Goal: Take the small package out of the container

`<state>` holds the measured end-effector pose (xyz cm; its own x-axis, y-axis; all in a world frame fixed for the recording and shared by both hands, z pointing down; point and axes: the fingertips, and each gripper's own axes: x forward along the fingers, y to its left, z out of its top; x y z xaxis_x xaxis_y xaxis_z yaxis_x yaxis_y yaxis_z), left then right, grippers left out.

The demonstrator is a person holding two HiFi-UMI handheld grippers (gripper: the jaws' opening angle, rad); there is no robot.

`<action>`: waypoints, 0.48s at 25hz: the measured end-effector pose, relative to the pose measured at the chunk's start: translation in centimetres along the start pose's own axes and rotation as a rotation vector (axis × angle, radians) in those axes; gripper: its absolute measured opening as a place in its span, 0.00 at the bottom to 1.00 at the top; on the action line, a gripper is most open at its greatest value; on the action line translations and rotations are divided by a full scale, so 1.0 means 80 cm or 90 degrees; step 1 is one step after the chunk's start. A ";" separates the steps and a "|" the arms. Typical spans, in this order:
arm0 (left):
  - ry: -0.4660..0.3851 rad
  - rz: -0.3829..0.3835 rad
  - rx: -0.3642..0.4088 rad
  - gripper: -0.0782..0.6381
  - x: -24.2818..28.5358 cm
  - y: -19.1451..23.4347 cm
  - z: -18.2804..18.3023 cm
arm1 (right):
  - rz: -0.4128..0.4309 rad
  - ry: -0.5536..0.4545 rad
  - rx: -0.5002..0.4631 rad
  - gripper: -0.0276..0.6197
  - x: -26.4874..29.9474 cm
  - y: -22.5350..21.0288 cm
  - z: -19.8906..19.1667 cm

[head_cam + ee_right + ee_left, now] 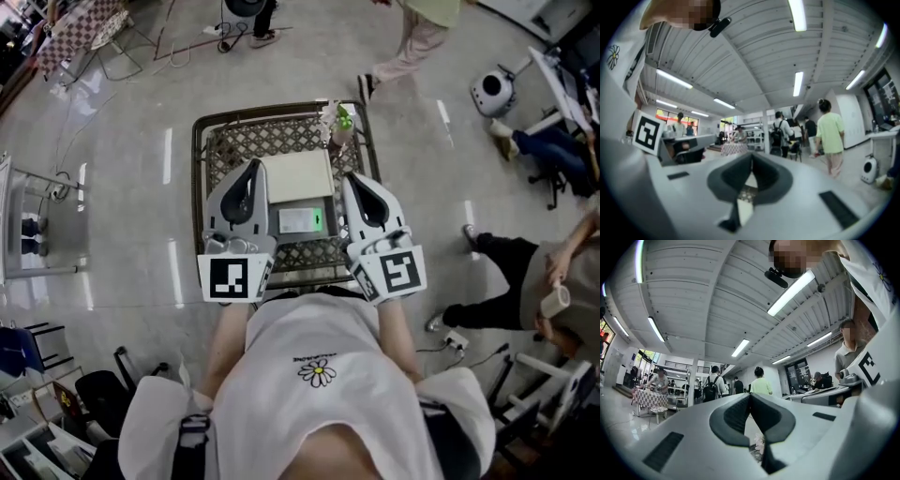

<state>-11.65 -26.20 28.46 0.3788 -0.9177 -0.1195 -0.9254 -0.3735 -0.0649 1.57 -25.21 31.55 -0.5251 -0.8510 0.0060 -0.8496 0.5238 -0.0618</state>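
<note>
A dark wire-framed container point(217, 150) with a lattice bottom stands on the floor in front of me in the head view. Inside lie a flat cream box point(298, 175) and, nearer to me, a small white package point(302, 221) with a green mark. My left gripper point(251, 168) is raised over the container's left side, its jaws together and nothing between them. My right gripper point(354, 178) is raised over the right side, likewise shut and empty. Both gripper views point upward across the room, with the left gripper point(750, 397) and right gripper point(751, 159) pads meeting.
A small bottle with a green top point(342, 123) stands at the container's far right corner. A person point(412, 37) walks beyond it, and another person point(525, 277) sits on the right. A white round machine point(494, 91) is at the upper right, racks and gear at the left.
</note>
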 end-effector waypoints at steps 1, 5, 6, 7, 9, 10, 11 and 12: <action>0.014 -0.015 0.010 0.14 0.003 -0.004 -0.003 | 0.001 -0.001 0.004 0.09 0.000 -0.003 0.002; 0.082 -0.121 0.017 0.24 0.022 -0.022 -0.028 | 0.002 -0.002 0.007 0.09 -0.001 -0.010 0.000; 0.105 -0.161 0.020 0.29 0.026 -0.030 -0.039 | 0.001 0.004 0.008 0.09 -0.003 -0.011 -0.005; 0.126 -0.203 0.031 0.34 0.030 -0.039 -0.050 | 0.001 0.011 0.009 0.09 -0.006 -0.012 -0.011; 0.159 -0.294 0.085 0.40 0.035 -0.059 -0.073 | -0.002 0.028 0.011 0.09 -0.013 -0.015 -0.022; 0.174 -0.342 0.123 0.44 0.036 -0.068 -0.086 | -0.005 0.037 0.013 0.09 -0.017 -0.016 -0.026; 0.195 -0.387 0.159 0.47 0.033 -0.077 -0.103 | -0.008 0.045 0.015 0.09 -0.022 -0.017 -0.031; 0.223 -0.426 0.187 0.50 0.027 -0.085 -0.123 | -0.012 0.052 0.017 0.09 -0.027 -0.018 -0.035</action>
<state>-4.69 -27.00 38.39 0.7788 -0.5196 0.3513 -0.4445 -0.8524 -0.2755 3.82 -24.00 34.40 -0.5123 -0.8542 0.0892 -0.8583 0.5056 -0.0882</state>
